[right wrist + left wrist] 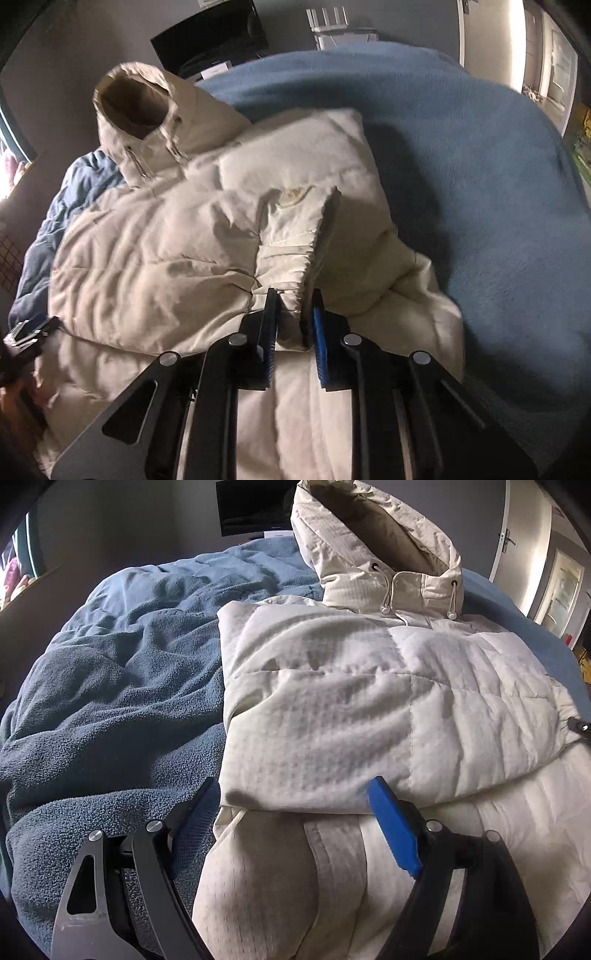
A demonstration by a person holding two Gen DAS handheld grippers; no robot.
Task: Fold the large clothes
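A cream puffer jacket (369,709) with a hood (373,542) lies on a blue blanket (110,672). One sleeve is folded across its chest. My left gripper (295,794) is open and empty, its blue pads (391,823) straddling the folded sleeve's lower edge at the jacket's left side. In the right wrist view the jacket (166,240) fills the middle, hood (140,110) at the upper left. My right gripper (293,306) is shut on the cuff of the other sleeve (291,236) and holds it raised over the jacket body.
The blue blanket (461,166) covers the bed to the right of the jacket. A dark screen (255,506) stands against the far wall. A door (517,535) is at the far right. The other gripper's tip (29,332) shows at the left edge.
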